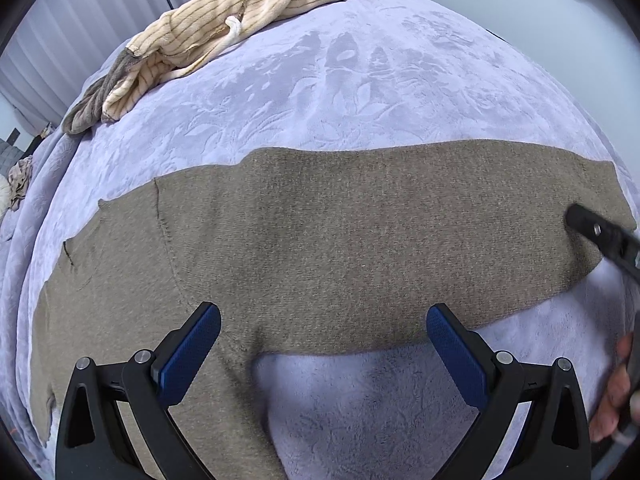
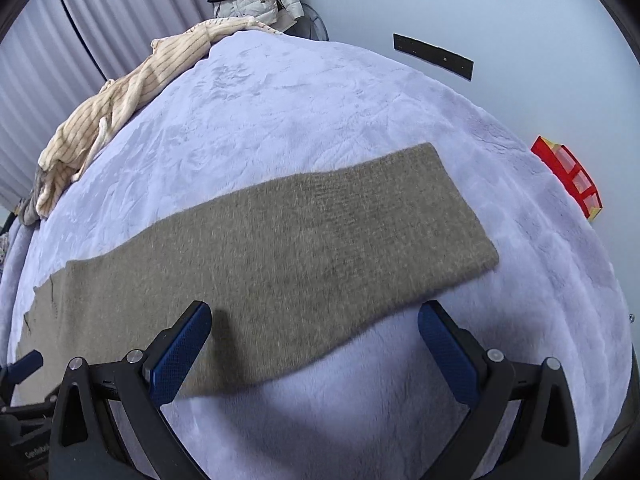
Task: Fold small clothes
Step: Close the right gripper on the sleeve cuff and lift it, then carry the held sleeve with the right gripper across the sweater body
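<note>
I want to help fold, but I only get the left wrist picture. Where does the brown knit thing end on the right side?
Observer: The right wrist view shows the brown knit garment ending in a straight, squared edge, lying flat on the lilac blanket.
Operator: Is the other gripper holding it?
Observer: No. The right gripper is open, with nothing between its fingers.
Operator: Is there anything past the bed on that side?
Observer: Yes, a red rack shows beyond the blanket's right edge.
</note>
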Demonstrator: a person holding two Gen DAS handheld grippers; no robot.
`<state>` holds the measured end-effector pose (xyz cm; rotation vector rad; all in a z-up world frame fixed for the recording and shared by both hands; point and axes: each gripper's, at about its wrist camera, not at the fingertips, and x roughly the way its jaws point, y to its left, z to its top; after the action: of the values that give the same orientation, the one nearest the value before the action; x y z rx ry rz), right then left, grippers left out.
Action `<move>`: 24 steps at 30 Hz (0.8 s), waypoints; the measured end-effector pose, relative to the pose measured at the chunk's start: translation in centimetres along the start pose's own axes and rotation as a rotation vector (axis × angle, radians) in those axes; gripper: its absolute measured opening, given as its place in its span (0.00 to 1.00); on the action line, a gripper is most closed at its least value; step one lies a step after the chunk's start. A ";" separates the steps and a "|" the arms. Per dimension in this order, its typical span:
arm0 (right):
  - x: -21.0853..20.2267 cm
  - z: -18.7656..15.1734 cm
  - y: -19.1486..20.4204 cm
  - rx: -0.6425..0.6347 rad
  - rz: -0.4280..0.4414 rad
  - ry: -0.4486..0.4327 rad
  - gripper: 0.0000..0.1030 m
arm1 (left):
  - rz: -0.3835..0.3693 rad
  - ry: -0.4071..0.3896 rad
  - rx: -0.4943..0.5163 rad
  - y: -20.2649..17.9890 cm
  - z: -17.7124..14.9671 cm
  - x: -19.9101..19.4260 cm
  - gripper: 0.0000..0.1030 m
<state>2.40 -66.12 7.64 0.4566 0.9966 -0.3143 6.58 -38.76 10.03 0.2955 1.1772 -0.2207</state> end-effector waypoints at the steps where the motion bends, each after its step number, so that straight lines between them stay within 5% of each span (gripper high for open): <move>1: 0.4 0.4 0.1 -0.001 0.018 -0.008 1.00 | 0.001 0.002 -0.002 -0.1 -0.1 0.0 1.00; 3: 0.9 1.1 0.5 -0.020 0.035 -0.022 0.97 | 0.003 0.006 -0.006 0.0 -0.1 0.1 1.00; 8: 0.1 1.6 0.7 -0.047 0.061 -0.048 0.18 | 0.003 0.011 -0.037 1.1 -0.1 0.1 1.00; 10: -1.1 1.4 0.1 -0.031 0.082 -0.082 0.09 | 0.000 0.015 -0.054 1.8 -0.3 0.1 1.00; 24: -8.8 0.5 0.2 -0.001 0.204 -0.268 0.06 | 0.022 0.047 -0.189 8.4 -4.7 -0.4 1.00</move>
<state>-1.63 -65.80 15.48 0.4967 0.6830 -0.1855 5.05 -29.24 9.67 0.1484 1.2310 -0.0831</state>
